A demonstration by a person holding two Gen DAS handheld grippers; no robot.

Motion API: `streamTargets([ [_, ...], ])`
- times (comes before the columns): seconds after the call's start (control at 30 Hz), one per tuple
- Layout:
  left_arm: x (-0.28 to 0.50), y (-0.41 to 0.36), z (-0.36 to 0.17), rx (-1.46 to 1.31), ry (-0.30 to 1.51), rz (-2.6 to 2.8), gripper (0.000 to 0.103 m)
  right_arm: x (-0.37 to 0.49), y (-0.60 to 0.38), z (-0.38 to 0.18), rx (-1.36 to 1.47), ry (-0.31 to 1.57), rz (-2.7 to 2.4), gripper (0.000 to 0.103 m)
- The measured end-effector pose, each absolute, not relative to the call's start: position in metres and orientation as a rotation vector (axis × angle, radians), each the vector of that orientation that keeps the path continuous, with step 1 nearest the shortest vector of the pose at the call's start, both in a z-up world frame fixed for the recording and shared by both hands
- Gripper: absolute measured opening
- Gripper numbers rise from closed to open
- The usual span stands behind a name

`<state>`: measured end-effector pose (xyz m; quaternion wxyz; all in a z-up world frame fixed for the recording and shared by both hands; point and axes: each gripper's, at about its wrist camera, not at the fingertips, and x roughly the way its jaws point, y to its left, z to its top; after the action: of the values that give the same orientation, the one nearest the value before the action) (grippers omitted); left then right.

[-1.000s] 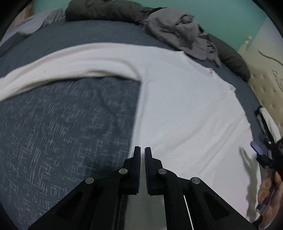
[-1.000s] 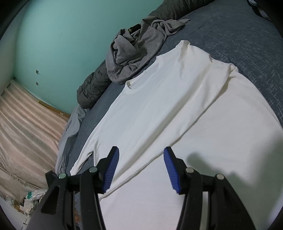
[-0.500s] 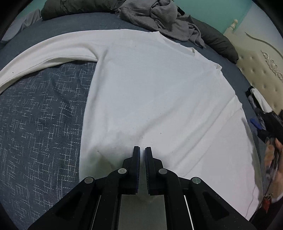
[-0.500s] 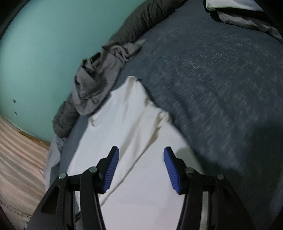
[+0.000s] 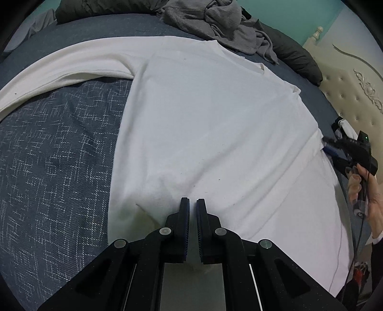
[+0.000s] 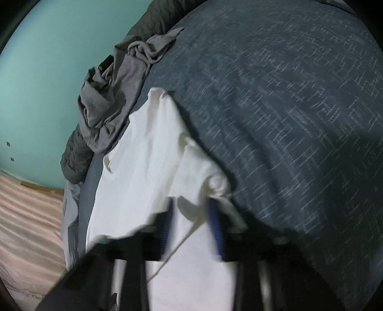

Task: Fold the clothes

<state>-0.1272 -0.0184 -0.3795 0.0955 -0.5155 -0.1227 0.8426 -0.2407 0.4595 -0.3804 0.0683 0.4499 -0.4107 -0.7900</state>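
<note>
Closing on white shirt (image 6: pixel 153 167) edge, right gripper (image 6: pixel 191 229) fingers narrower than before, left gripper (image 5: pixel 192 205) pressed together

text: none legible | labels: none | brands: none | numbers: none

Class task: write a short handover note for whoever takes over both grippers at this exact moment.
Left gripper: jaws nearly shut, over the white long-sleeve shirt's hem; whether it pinches cloth is unclear.
Right gripper: jaws open, blurred, at the shirt's bunched right edge.
Shirt lies spread on the blue bedspread, left sleeve stretched out; grey clothes are heaped beyond.
Done: spread.
Left: all folds.
</note>
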Motion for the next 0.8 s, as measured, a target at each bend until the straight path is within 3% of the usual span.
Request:
streamTargets([
  [0.6, -0.115, -0.032, -0.366, -1.523, -0.37, 2.527, 0.007, -0.229, 0.485, -0.374, 1.42, -1.195, -2.468, 0.002],
  [0.8, -0.132, -0.028, -0.363, -1.505, -0.401, 2.539, 0.011, -0.23, 0.486, -0.36, 1.479, -1.037, -2.505, 0.005],
])
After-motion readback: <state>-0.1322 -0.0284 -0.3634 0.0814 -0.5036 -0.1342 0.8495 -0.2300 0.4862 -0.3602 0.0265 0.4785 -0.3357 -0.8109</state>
